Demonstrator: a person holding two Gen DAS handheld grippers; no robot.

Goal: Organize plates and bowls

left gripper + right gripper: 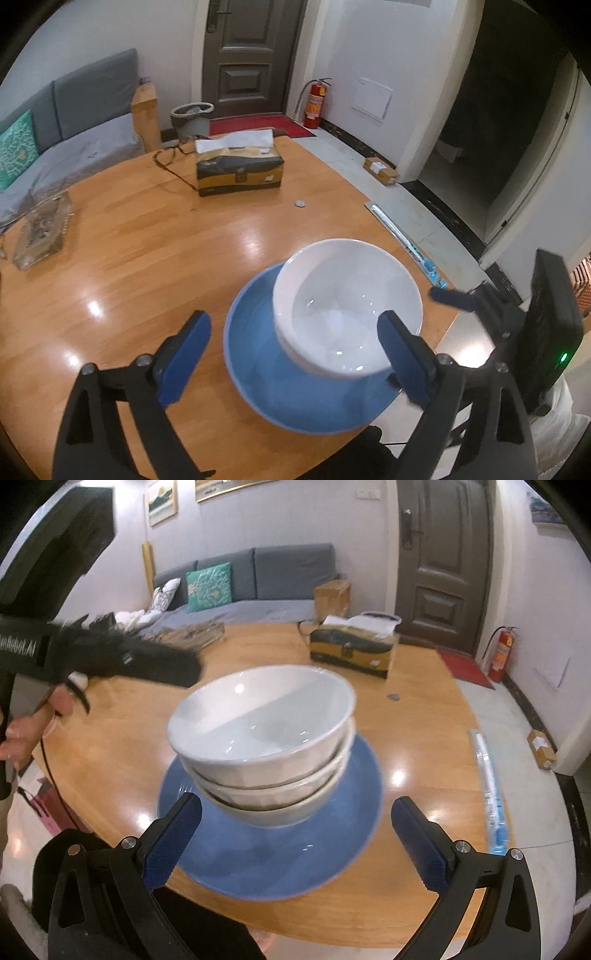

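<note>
While both fingers [173, 842] gape empty, stacked white bowls [266, 738] on blue plate [295, 864] just beyond.

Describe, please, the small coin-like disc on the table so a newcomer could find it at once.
On the round wooden table, look past the blue plate with its stacked white bowls, towards the tissue box. The small grey disc lies flat, alone on bare wood between them, the only tiny round thing there.
</note>
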